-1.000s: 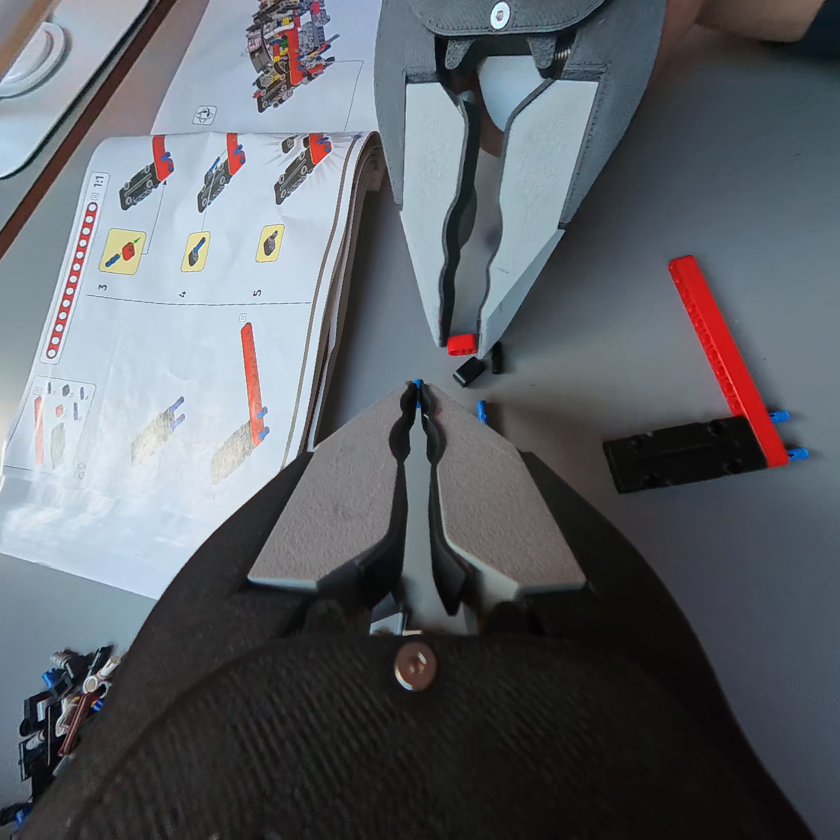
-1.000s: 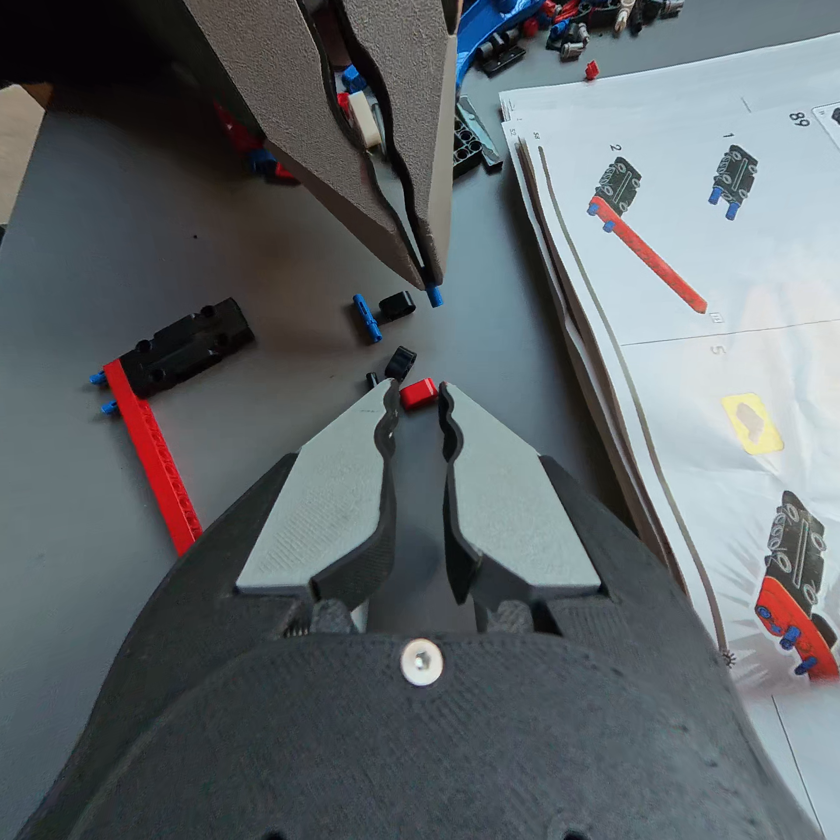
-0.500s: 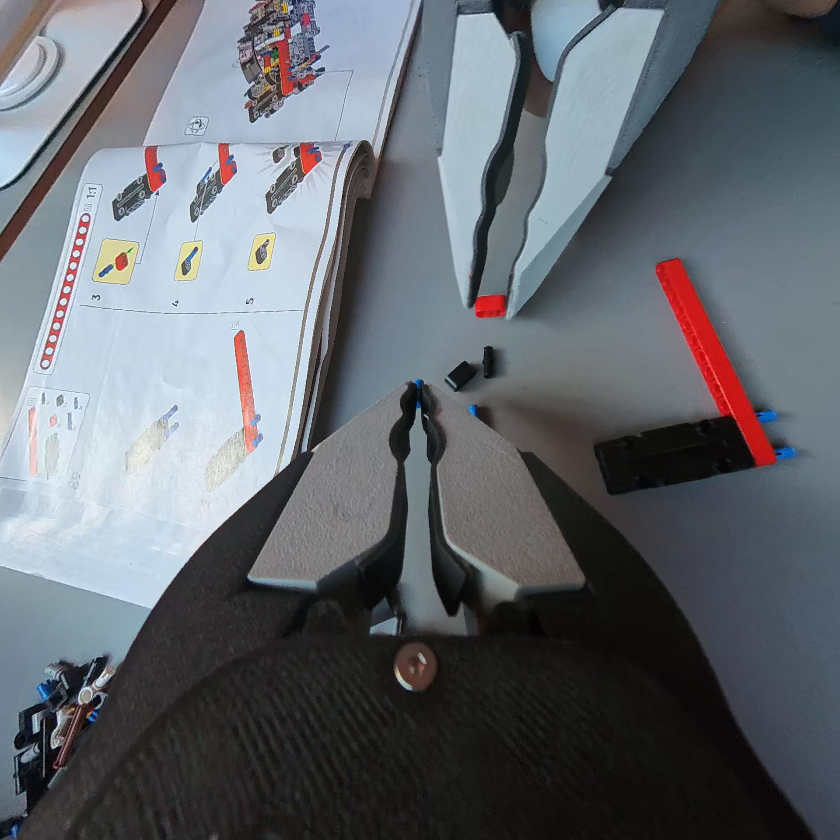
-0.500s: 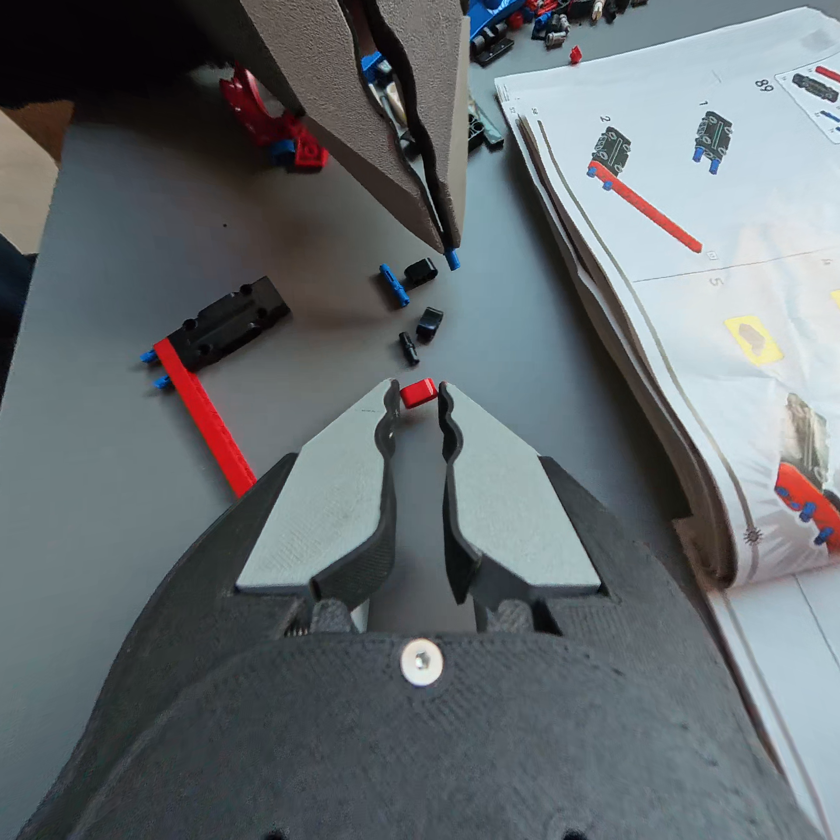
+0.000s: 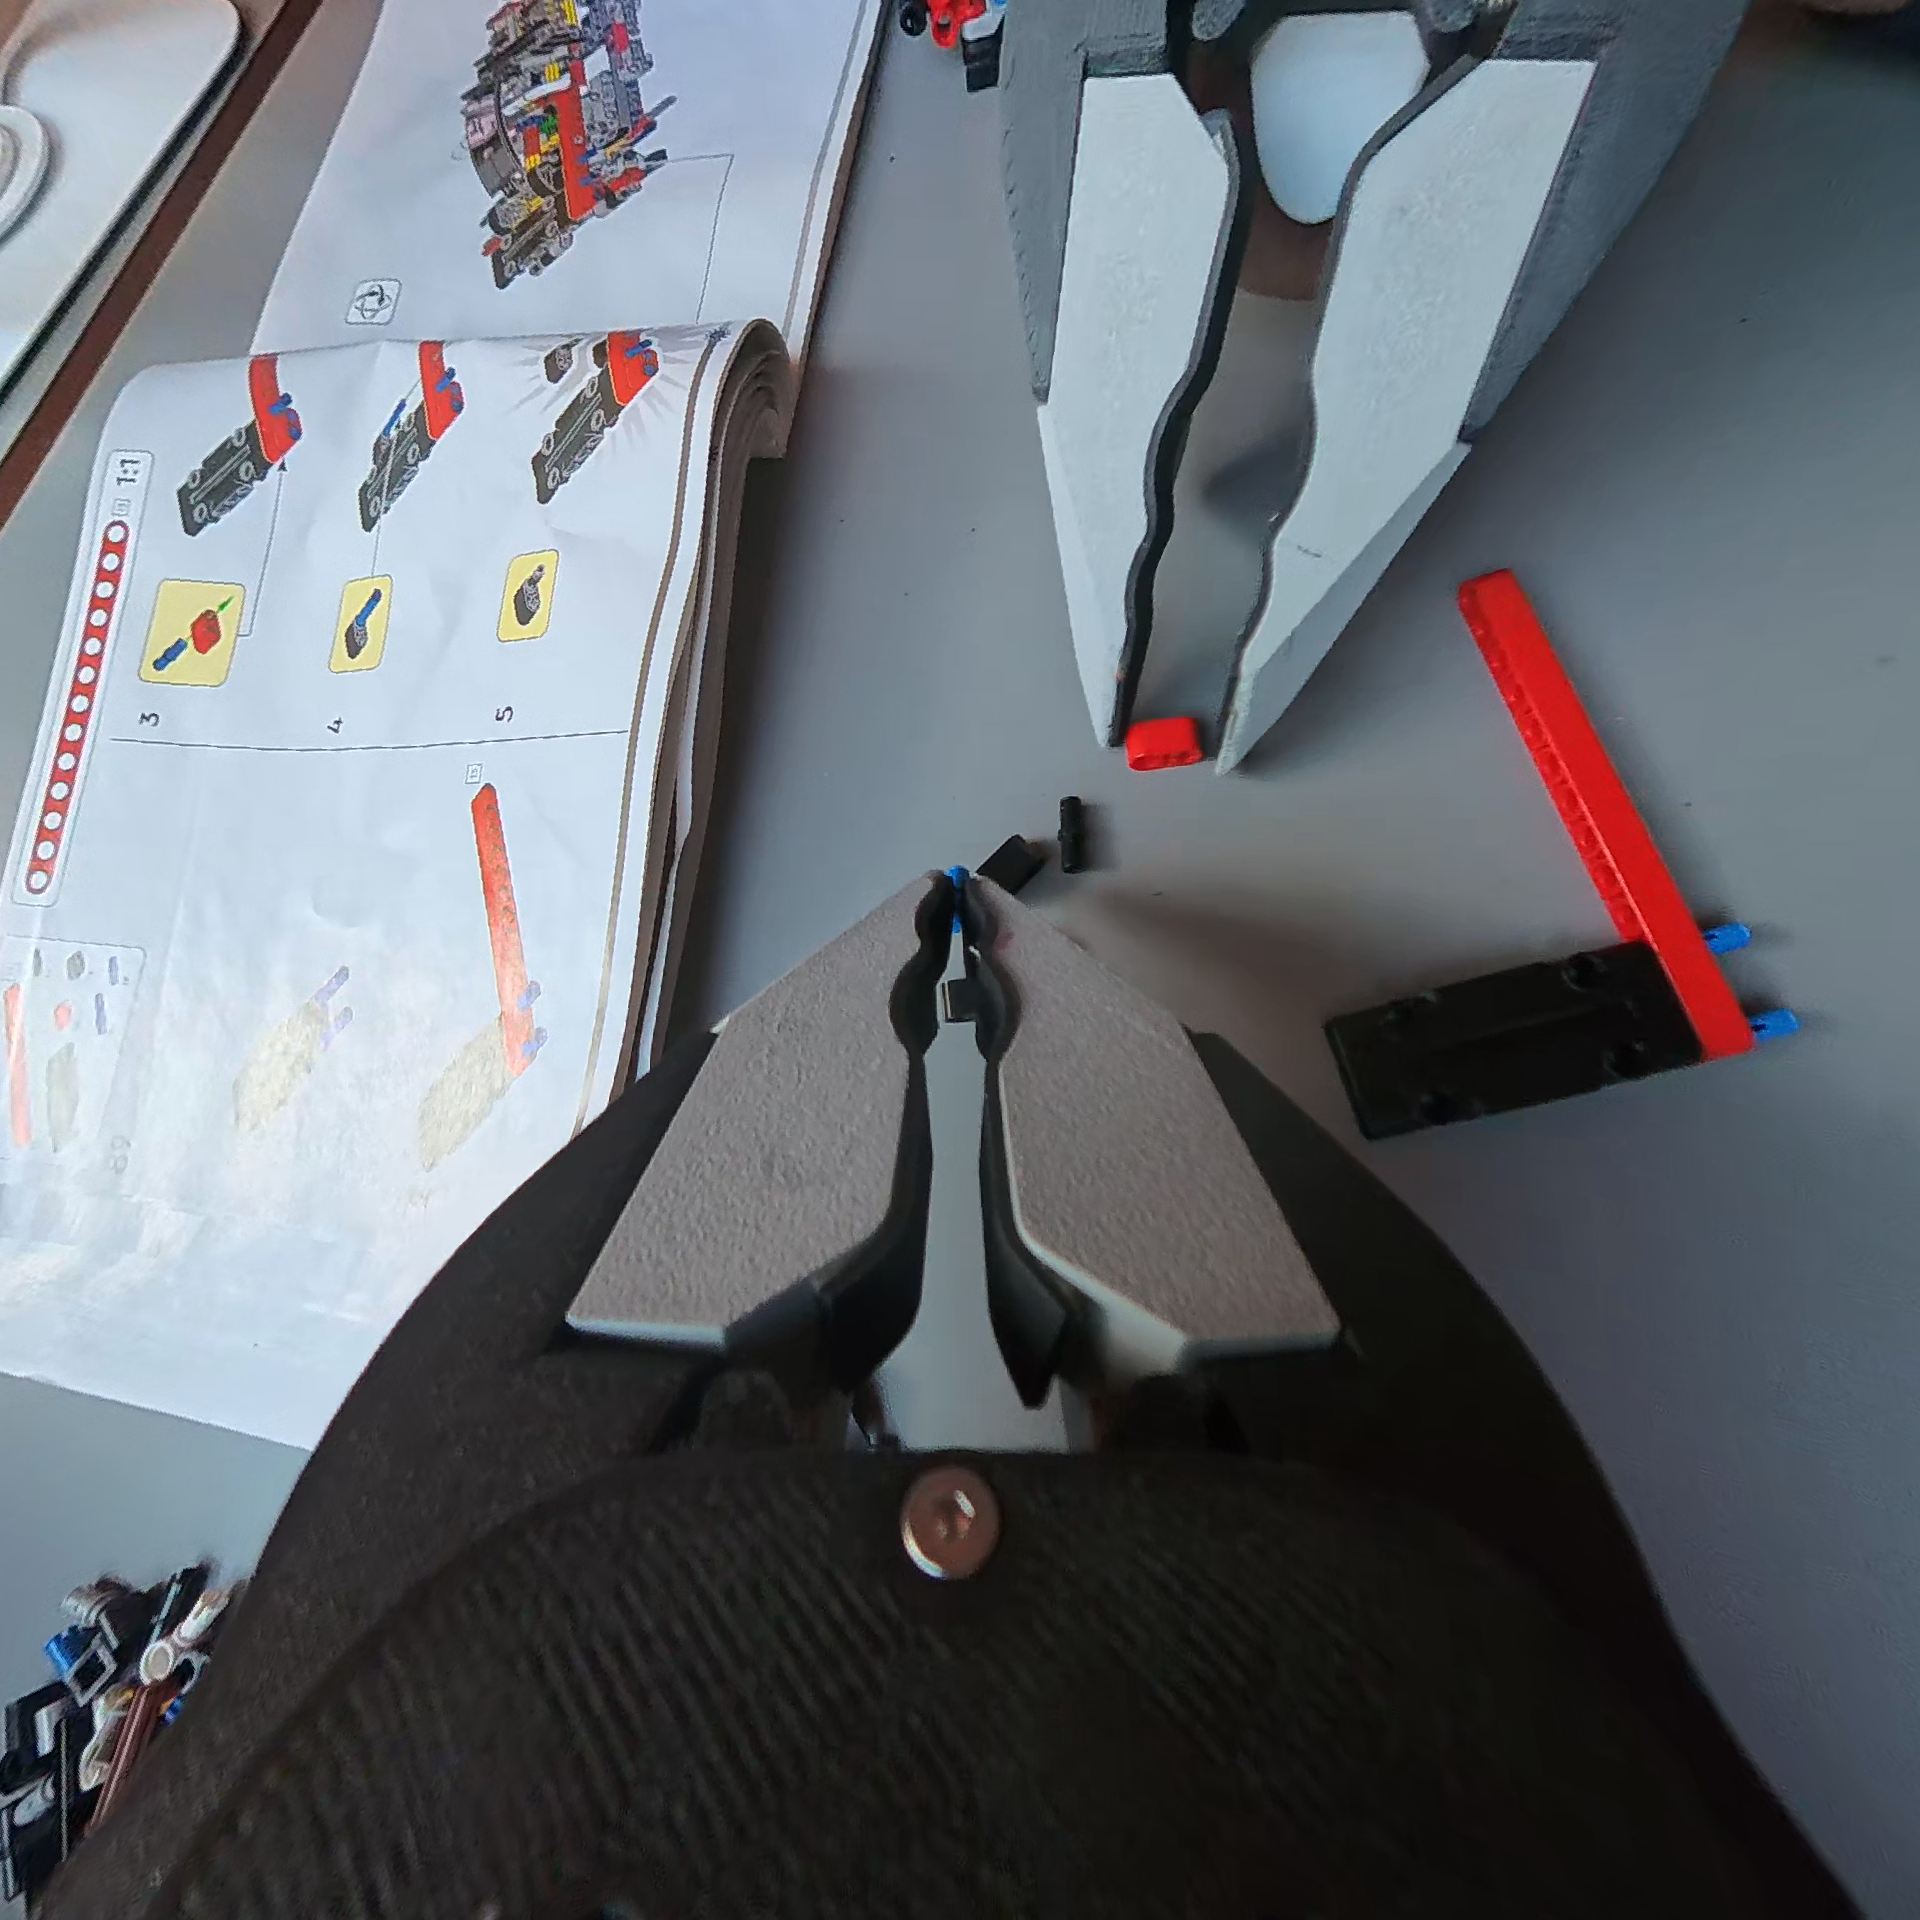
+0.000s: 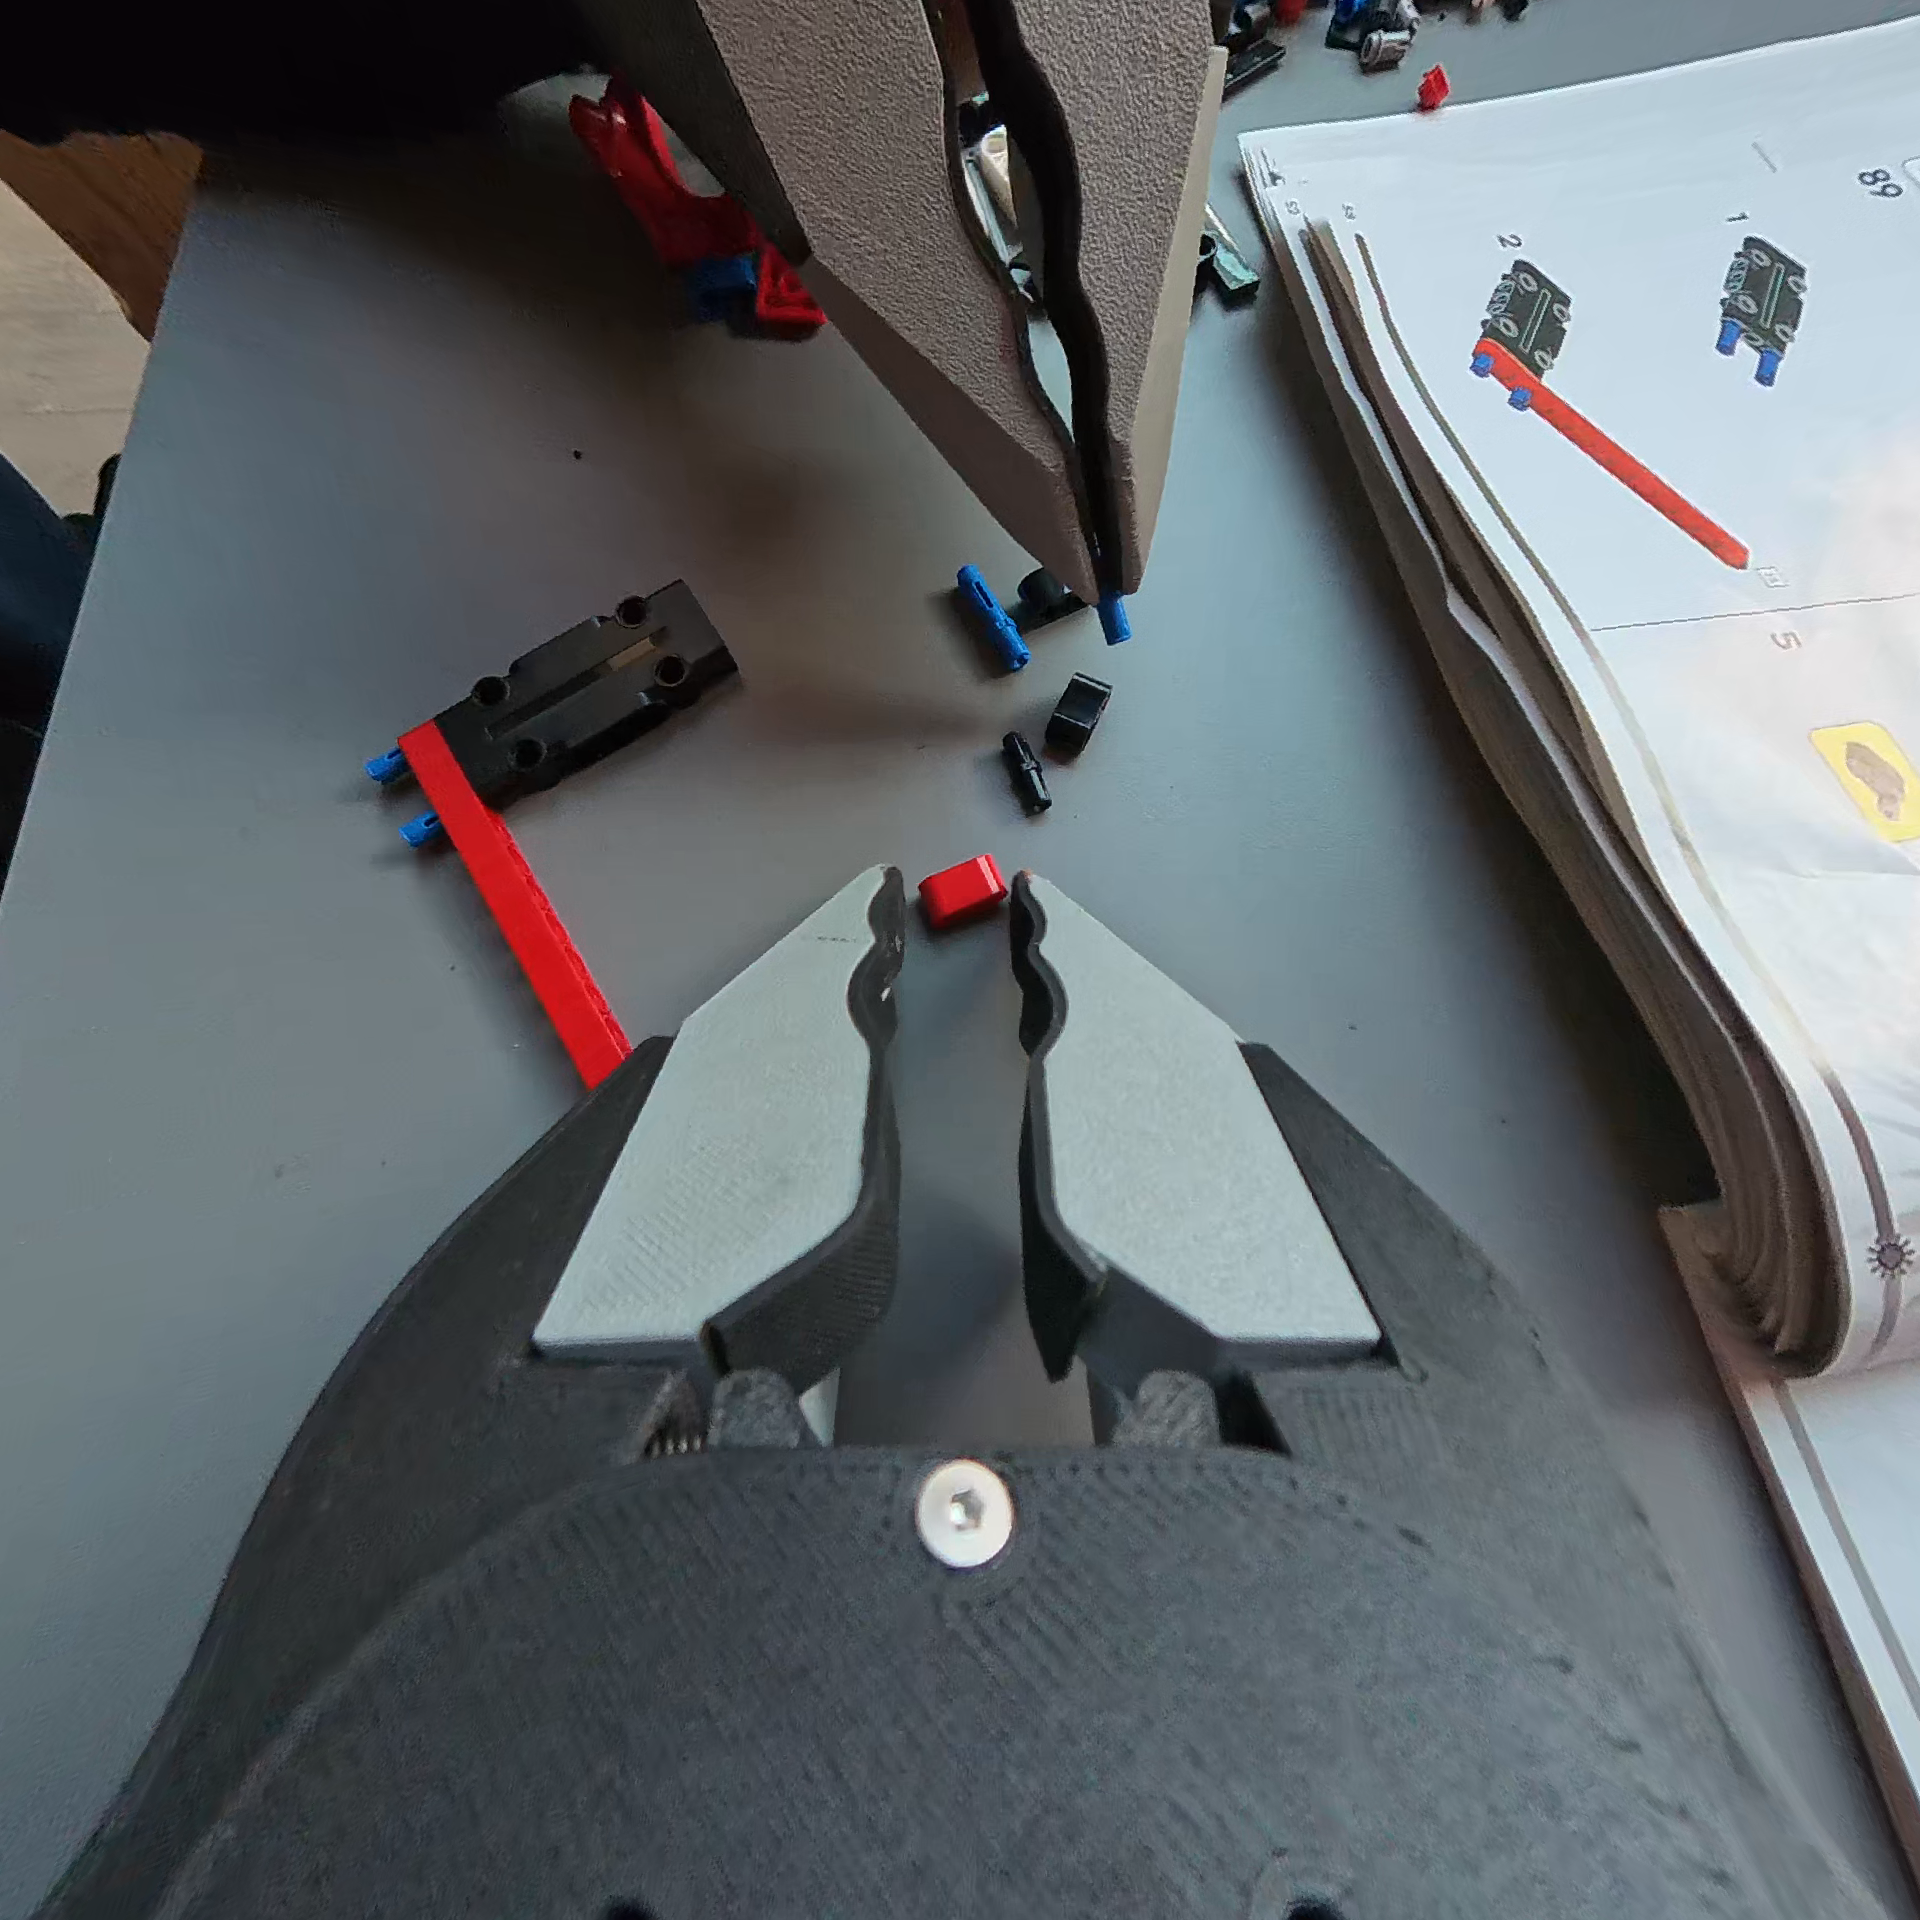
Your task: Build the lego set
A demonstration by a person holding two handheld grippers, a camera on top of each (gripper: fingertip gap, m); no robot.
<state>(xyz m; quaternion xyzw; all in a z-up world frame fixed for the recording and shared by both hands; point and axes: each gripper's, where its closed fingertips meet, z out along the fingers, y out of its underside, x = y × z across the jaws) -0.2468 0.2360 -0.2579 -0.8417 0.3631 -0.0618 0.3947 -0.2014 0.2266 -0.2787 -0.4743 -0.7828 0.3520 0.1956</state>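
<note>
Centrally, right gripper [image 6: 961,896] straddles red piece [image 6: 963,889]; booklet edge [image 6: 1558,790] right.

booklet [image 6: 1621,644] right of loose pins [image 6: 1029,771], beam assembly [image 6: 540,748] left, all on table [image 6: 312,1039]

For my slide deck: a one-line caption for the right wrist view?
Right gripper brackets a small red piece; opposite, the left gripper pinches a blue pin.
</note>
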